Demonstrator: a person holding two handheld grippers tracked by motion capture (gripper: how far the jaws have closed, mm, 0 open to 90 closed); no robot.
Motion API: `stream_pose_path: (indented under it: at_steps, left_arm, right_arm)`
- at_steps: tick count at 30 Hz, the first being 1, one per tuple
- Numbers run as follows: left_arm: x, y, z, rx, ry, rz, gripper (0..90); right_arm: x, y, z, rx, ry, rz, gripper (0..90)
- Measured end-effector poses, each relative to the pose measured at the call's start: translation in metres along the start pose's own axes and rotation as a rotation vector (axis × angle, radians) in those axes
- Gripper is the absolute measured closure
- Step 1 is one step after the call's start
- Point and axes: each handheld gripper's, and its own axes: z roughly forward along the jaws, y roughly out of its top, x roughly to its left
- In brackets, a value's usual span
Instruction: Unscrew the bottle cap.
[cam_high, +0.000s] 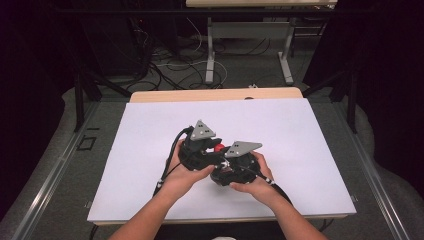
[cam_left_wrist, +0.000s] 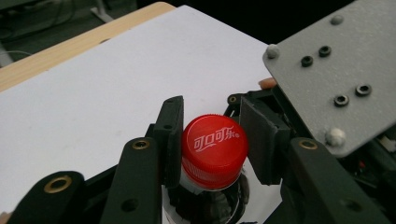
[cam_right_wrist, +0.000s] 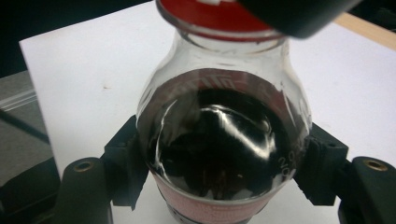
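Left gripper (cam_left_wrist: 212, 140) clamped on the red cap (cam_left_wrist: 214, 150) of the cola bottle (cam_right_wrist: 224, 140), one jaw pressed to each side of the cap, cap seated square on the neck with no gap showing, so by the look of it not yet unscrewed. Right gripper (cam_right_wrist: 224, 163) closed round the bottle's dark belly, holding it just above the white sheet (cam_high: 150, 150) near the table's front middle. Grasping apparently done on both sides; twisting the cap loose and lifting it clear probably left.
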Motion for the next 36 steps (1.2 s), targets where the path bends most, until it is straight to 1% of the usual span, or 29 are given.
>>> stream_pose_path:
  at_steps: [2, 4, 5, 6, 7, 8, 9, 10, 11, 12, 13, 14, 17, 18, 19, 20, 21, 22, 24, 25, 27, 29, 30, 31, 32, 33, 34, 35, 36]
  left_arm:
    - [0.0, 0.001, 0.0, 0.011, 0.005, 0.001, 61.2]
    - [0.001, 0.002, 0.0, 0.029, -0.015, 0.012, 61.1]
    - [0.002, 0.002, 0.0, 0.035, -0.025, 0.009, 60.8]
    - [0.004, 0.003, 0.0, 0.039, -0.046, 0.004, 60.4]
    - [0.006, 0.003, -0.001, 0.043, -0.066, 0.007, 57.9]
    - [0.008, 0.004, -0.002, 0.052, -0.087, 0.008, 55.0]
    - [0.01, 0.004, -0.003, 0.045, -0.108, 0.01, 53.3]
    - [0.012, 0.004, -0.005, 0.058, -0.126, 0.028, 51.3]
    - [0.014, 0.005, -0.006, 0.066, -0.139, 0.029, 49.4]
    - [0.017, 0.005, -0.007, 0.071, -0.152, 0.045, 48.5]
    - [0.02, 0.005, -0.009, 0.074, -0.183, 0.057, 47.9]
    - [0.022, 0.004, -0.009, 0.068, -0.211, 0.059, 46.9]
    - [0.029, 0.003, -0.01, 0.083, -0.298, 0.084, 47.0]
    - [0.032, 0.003, -0.011, 0.094, -0.326, 0.105, 48.1]
    - [0.033, 0.003, -0.011, 0.096, -0.348, 0.108, 48.4]
    - [0.034, 0.003, -0.011, 0.094, -0.363, 0.108, 49.7]
    - [0.035, 0.003, -0.011, 0.095, -0.375, 0.11, 51.2]
    - [0.035, 0.004, -0.012, 0.103, -0.379, 0.118, 52.6]
    - [0.036, 0.004, -0.012, 0.111, -0.367, 0.137, 57.4]
    - [0.036, 0.004, -0.012, 0.111, -0.371, 0.132, 59.7]
    - [0.036, 0.004, -0.012, 0.107, -0.364, 0.138, 60.2]
    - [0.033, 0.003, -0.012, 0.096, -0.345, 0.138, 60.6]
    - [0.032, 0.003, -0.013, 0.092, -0.331, 0.138, 60.7]
    - [0.032, 0.003, -0.013, 0.088, -0.319, 0.134, 60.8]
    - [0.031, 0.003, -0.012, 0.081, -0.302, 0.128, 60.9]
    - [0.027, 0.001, -0.012, 0.071, -0.278, 0.104, 61.1]
    - [0.026, 0.002, -0.012, 0.077, -0.262, 0.098, 61.2]
    - [0.023, 0.002, -0.012, 0.074, -0.228, 0.093, 61.2]
    - [0.02, 0.001, -0.011, 0.074, -0.206, 0.088, 61.3]
  right_arm:
    - [-0.001, 0.0, 0.0, -0.002, 0.009, 0.005, 30.2]
    - [-0.002, 0.0, -0.001, 0.005, 0.018, 0.002, 30.2]
    - [-0.002, 0.0, -0.001, 0.001, 0.015, -0.007, 30.2]
    - [-0.002, -0.001, -0.001, 0.002, 0.019, -0.008, 30.1]
    - [-0.002, -0.001, -0.001, 0.013, 0.04, -0.013, 30.1]
    - [-0.003, -0.001, -0.001, 0.008, 0.044, -0.01, 30.1]
    - [-0.003, 0.0, -0.002, 0.017, 0.06, -0.009, 30.1]
    - [-0.003, -0.001, -0.001, 0.0, 0.067, -0.005, 30.1]
    - [-0.004, 0.0, -0.002, 0.005, 0.08, -0.005, 30.1]
    - [-0.004, 0.0, -0.002, 0.005, 0.087, -0.006, 30.1]
    - [-0.003, 0.0, -0.003, 0.009, 0.091, -0.002, 30.0]
    - [-0.003, 0.0, -0.003, 0.012, 0.109, -0.005, 30.0]
    - [-0.002, 0.0, -0.004, 0.019, 0.135, -0.012, 30.0]
    - [-0.002, 0.0, -0.003, 0.011, 0.138, -0.018, 30.0]
    - [-0.001, 0.0, -0.003, 0.012, 0.15, -0.021, 30.0]
    - [-0.001, 0.001, -0.004, 0.027, 0.169, -0.03, 30.0]
    - [0.0, 0.001, -0.003, 0.015, 0.169, -0.035, 30.0]
    - [0.001, 0.0, -0.003, 0.014, 0.171, -0.039, 30.0]
    - [0.002, 0.001, -0.003, 0.011, 0.178, -0.036, 30.0]
    - [0.002, 0.001, -0.003, 0.021, 0.184, -0.04, 30.0]
    - [0.003, 0.001, -0.003, 0.018, 0.184, -0.043, 30.0]
    - [0.003, 0.0, -0.003, 0.011, 0.17, -0.038, 30.1]
    - [0.002, 0.001, -0.003, 0.019, 0.173, -0.037, 30.1]
    - [0.003, 0.0, -0.003, 0.007, 0.161, -0.033, 30.1]
    - [0.002, 0.0, -0.003, 0.008, 0.153, -0.03, 30.1]
    - [0.002, 0.0, -0.003, 0.01, 0.149, -0.026, 30.1]
    - [0.002, 0.0, -0.003, 0.01, 0.137, -0.02, 30.1]
    - [0.002, 0.0, -0.003, 0.01, 0.123, -0.016, 30.1]
    - [0.001, 0.0, -0.003, 0.014, 0.11, -0.018, 30.1]
